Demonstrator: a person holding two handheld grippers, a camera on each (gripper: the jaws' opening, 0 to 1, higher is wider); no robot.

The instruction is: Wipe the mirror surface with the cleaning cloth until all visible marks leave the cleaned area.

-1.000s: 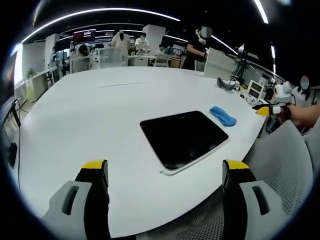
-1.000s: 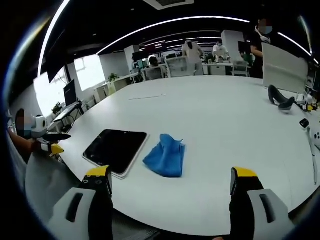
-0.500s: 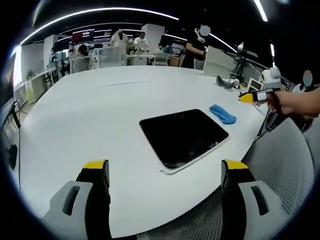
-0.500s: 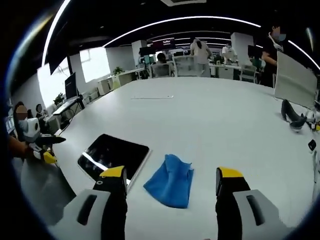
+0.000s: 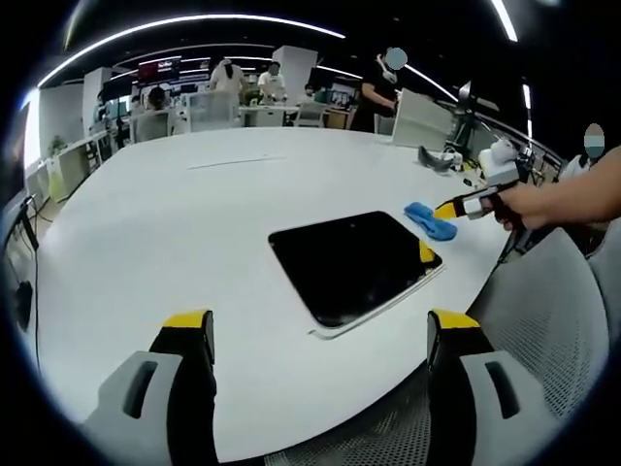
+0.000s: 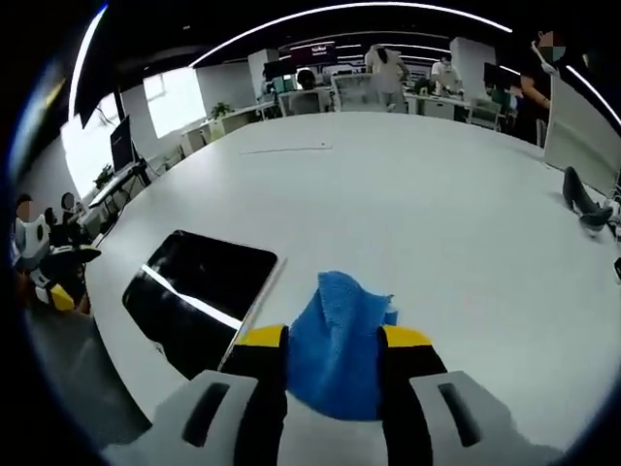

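The mirror (image 5: 349, 262), a dark glossy slab with a pale rim, lies flat on the white table (image 5: 194, 214) ahead of my left gripper (image 5: 318, 328), which hangs open over the near table edge and holds nothing. Just right of the mirror lies the blue cleaning cloth (image 5: 432, 221), and my right gripper (image 5: 454, 207) reaches it from the right in a person's hand. In the right gripper view the cloth (image 6: 340, 306) bunches up between the jaws of my right gripper (image 6: 333, 340), which press on both its sides. The mirror (image 6: 199, 291) is to its left.
A grey mesh chair back (image 5: 553, 320) stands by the table's near right edge. A dark curved object (image 6: 587, 189) rests far right on the table. My left gripper (image 6: 53, 282) shows at the far left. Desks and people fill the background.
My right gripper has come down over the cloth and its jaws have drawn in from wide apart until they squeeze it. The left gripper and the mirror have stayed put.
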